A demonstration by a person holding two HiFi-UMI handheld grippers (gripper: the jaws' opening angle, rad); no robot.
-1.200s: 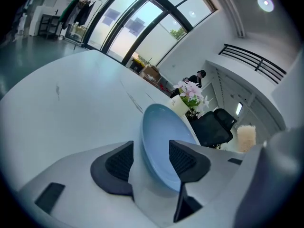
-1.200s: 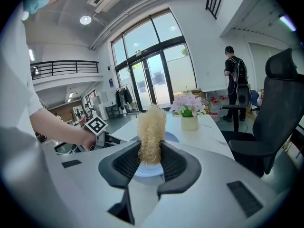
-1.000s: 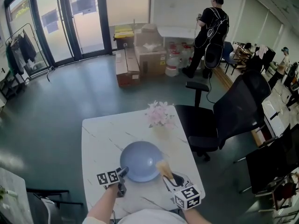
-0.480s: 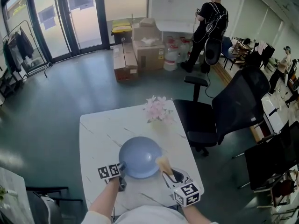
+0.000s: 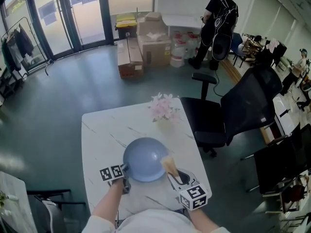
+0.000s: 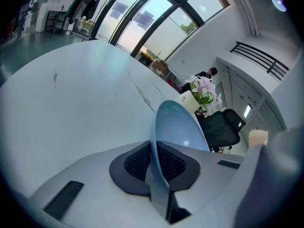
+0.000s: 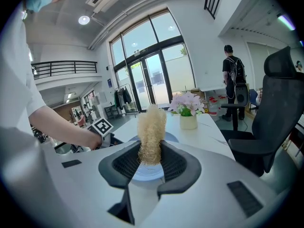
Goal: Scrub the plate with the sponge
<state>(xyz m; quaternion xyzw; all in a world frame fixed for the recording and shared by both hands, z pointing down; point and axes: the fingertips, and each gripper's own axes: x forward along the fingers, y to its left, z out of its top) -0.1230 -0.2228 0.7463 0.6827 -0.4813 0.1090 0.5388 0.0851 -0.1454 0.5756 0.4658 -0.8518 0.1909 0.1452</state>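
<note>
A blue-grey plate [image 5: 145,159] lies on the white marble table [image 5: 102,135], near the front edge. My left gripper [image 5: 125,169] is at the plate's near-left rim. Its jaws have just been closing, and in the left gripper view the plate [image 6: 178,127] has its rim pinched between the dark pads of the left gripper [image 6: 154,163]. My right gripper [image 5: 174,174] is shut on a pale, fibrous sponge [image 5: 169,165], which stands up over the plate's right rim. In the right gripper view the sponge [image 7: 151,134] sticks out of the right gripper [image 7: 151,163], above the plate [image 7: 148,172].
A vase of pink flowers [image 5: 163,108] stands at the table's far edge. A black office chair [image 5: 233,115] sits close to the table's right side. Cardboard boxes [image 5: 146,45] and a standing person [image 5: 216,23] are far across the floor.
The left gripper's jaws have come together on the plate's near-left rim. The right gripper with the sponge has stayed where it was.
</note>
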